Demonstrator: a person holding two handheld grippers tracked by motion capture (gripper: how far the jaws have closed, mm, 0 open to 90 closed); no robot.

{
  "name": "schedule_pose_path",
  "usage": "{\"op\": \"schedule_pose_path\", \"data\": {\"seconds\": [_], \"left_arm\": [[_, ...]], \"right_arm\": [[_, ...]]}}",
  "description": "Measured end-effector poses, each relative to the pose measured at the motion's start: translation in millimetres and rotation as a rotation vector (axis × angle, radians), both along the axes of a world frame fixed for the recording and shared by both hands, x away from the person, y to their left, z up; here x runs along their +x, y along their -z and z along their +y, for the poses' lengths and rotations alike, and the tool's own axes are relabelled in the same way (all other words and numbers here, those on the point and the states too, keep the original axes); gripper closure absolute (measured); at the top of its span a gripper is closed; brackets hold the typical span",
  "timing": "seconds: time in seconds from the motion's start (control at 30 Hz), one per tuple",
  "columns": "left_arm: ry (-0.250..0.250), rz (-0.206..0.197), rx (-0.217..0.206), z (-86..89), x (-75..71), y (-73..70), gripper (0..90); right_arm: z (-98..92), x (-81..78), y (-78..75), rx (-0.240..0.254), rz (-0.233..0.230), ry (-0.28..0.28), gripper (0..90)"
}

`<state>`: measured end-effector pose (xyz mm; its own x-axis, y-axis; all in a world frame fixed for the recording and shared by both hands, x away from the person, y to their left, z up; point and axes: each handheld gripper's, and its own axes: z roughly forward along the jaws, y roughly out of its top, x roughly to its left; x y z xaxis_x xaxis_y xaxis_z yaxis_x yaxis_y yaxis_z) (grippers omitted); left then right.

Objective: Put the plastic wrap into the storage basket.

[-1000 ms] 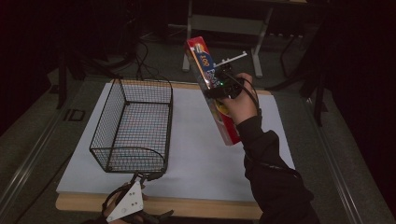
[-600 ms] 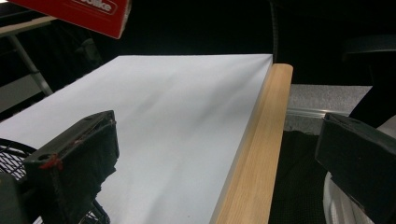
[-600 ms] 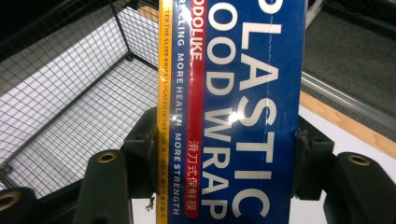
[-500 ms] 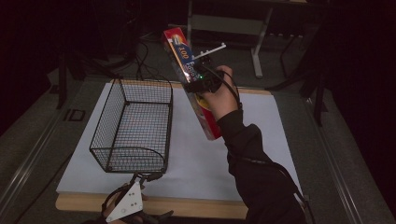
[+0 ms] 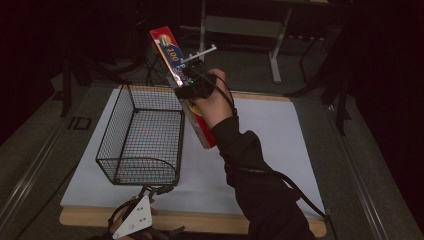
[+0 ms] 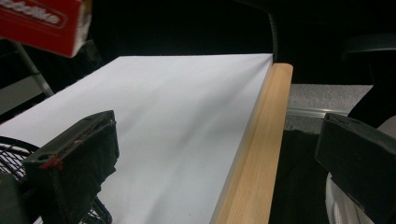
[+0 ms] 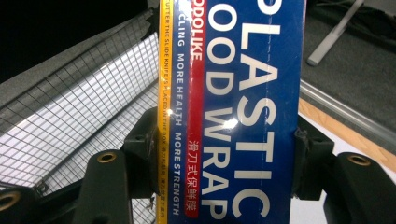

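A long red and blue plastic wrap box is held up in the air, tilted, beside the right wall of the black wire basket. My right gripper is shut on it near its middle; in the right gripper view both jaws press the box from either side, with the basket to the left behind it. My left gripper rests at the table's near edge below the basket. In the left gripper view its jaws stand wide apart with nothing between them, and one end of the box shows at top left.
White paper covers the wooden table; its wooden edge runs past my left gripper. The basket holds nothing that I can see. Metal frame legs stand on the dark floor beyond the table.
The right gripper has carried the box leftward, from over the right part of the paper to right beside the basket's right wall. The left gripper has stayed put.
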<state>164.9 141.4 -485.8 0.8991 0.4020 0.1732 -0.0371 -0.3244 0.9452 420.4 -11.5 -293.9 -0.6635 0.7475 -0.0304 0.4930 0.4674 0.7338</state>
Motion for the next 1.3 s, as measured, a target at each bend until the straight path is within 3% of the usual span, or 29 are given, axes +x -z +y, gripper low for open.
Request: {"op": "schedule_pose_path", "data": {"seconds": [0.27,0.57,0.67,0.8,0.9,1.0,1.1,1.3], "left_arm": [[-0.004,-0.004,-0.001,0.6,-0.5,-0.3,0.0],[0.001,-0.001,0.004,0.5,-0.9,0.1,0.0],[0.003,-0.002,0.004,0.4,-1.3,0.1,0.0],[0.000,-0.002,0.002,1.3,-1.5,0.0,0.0],[0.000,-0.003,0.002,1.7,-1.6,0.1,0.0],[0.001,-0.002,0.002,1.6,-1.4,0.1,0.0],[0.003,0.002,-0.001,1.0,-1.9,0.2,0.0],[0.006,0.005,0.017,-0.2,-1.3,1.3,0.0]], "right_arm": [[24.6,-2.5,4.1,0.025,-0.015,-0.032,39.6],[47.8,-2.3,14.9,0.092,-0.013,-0.055,39.6],[62.0,-1.9,28.6,0.125,-0.014,-0.054,39.6],[74.8,-1.2,38.5,0.127,-0.014,-0.053,39.5],[83.1,-0.7,45.7,0.159,0.015,-0.055,39.5],[94.2,-2.8,52.7,0.146,0.017,-0.060,39.5],[101.6,-4.5,59.0,0.166,0.033,-0.065,39.5],[106.8,-4.7,72.9,0.162,0.046,-0.047,39.5]]}}
